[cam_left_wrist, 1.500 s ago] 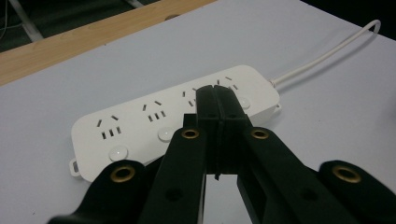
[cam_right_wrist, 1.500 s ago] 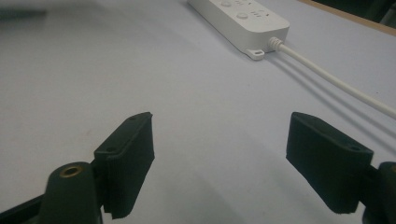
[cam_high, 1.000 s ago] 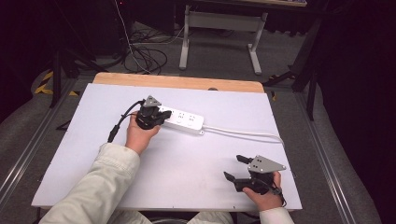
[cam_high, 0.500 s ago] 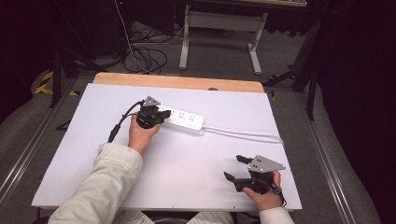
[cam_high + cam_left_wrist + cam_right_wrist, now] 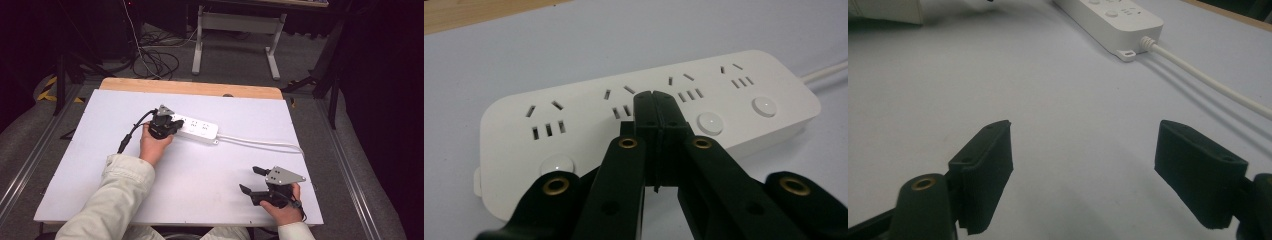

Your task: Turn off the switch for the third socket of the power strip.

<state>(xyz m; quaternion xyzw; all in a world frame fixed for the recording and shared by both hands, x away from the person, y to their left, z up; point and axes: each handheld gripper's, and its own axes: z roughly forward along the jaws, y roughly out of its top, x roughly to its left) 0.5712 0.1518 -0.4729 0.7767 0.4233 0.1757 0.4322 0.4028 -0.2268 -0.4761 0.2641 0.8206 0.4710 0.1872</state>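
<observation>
My left claw (image 5: 167, 125) is pinched fully together with nothing between its jaws, its tips at the top face of the white power strip (image 5: 196, 129), near the second socket group from the free end in the left claw view (image 5: 655, 107). The strip lies flat on the white bench (image 5: 210, 170), left of centre toward the far side. Its long axis runs left to right, slightly slanted; its white cord (image 5: 260, 142) leaves the right end and trails toward the bench's right edge. My right claw (image 5: 252, 181) rests near the front right corner, spread wide and empty, well apart from the strip.
</observation>
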